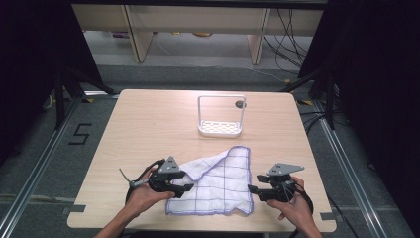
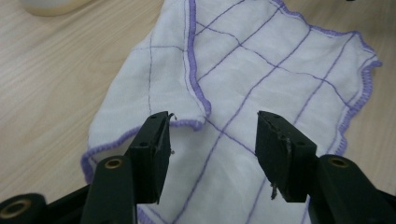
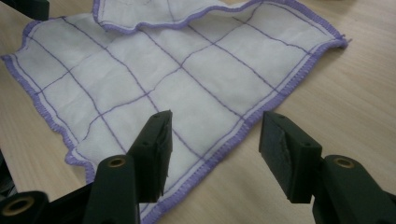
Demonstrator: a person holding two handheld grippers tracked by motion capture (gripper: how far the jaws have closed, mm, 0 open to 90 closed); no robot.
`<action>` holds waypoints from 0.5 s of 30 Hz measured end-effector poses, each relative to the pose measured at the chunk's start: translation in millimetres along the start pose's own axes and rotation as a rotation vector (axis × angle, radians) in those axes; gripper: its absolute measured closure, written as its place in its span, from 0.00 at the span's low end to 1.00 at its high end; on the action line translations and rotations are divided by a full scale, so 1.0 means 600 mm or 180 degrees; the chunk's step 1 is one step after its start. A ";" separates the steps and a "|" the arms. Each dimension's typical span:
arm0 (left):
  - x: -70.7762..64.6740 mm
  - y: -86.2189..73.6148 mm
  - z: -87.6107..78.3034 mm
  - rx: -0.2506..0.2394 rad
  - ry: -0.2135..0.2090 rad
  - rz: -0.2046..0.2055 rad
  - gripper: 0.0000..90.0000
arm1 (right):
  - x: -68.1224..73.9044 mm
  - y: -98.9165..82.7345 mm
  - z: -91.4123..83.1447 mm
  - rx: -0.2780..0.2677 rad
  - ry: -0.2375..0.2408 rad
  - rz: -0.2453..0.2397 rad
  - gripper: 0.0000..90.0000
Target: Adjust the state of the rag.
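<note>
both my tongs, left (image 1: pixel 187 187) and right (image 1: pixel 253 190), hang released at the near worktop (image 1: pixel 148 129) edge, flanking the cloth (image 1: pixel 218 183) lying half folded between them. soft, light and limp, it should lift best pinched at a hemmed corner.

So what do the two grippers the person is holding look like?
Both the left gripper and the right gripper are black, each topped by a grey three-cornered plate, with two flat black jaws on arms with brass-coloured pivot rings. Dark cables loop from each. Forearms show bare.
</note>
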State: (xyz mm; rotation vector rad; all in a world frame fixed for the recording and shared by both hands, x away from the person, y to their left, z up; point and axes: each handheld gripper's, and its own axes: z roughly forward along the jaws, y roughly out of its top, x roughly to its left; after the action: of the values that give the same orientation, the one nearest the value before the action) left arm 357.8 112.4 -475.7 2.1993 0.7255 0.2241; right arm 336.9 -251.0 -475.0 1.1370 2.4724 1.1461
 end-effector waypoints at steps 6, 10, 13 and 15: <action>-0.004 0.014 0.027 0.0146 0.0130 0.0198 0.53 | 0.002 -0.001 0.002 0.0006 0.0009 0.0001 0.49; -0.001 0.020 0.053 0.0271 0.0155 0.0322 0.55 | 0.007 -0.001 0.005 0.0033 0.0038 0.0022 0.48; 0.006 0.019 0.071 0.0390 0.0205 0.0389 0.59 | 0.006 -0.001 0.006 0.0023 0.0037 0.0002 0.48; 0.011 0.019 0.076 0.0384 0.0227 0.0493 0.72 | 0.005 -0.002 0.007 0.0018 0.0043 -0.0009 0.48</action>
State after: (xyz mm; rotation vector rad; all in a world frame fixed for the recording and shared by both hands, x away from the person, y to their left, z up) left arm 385.3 80.9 -498.4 2.3755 0.6215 0.3467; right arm 336.0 -247.3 -478.3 1.1306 2.4879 1.1504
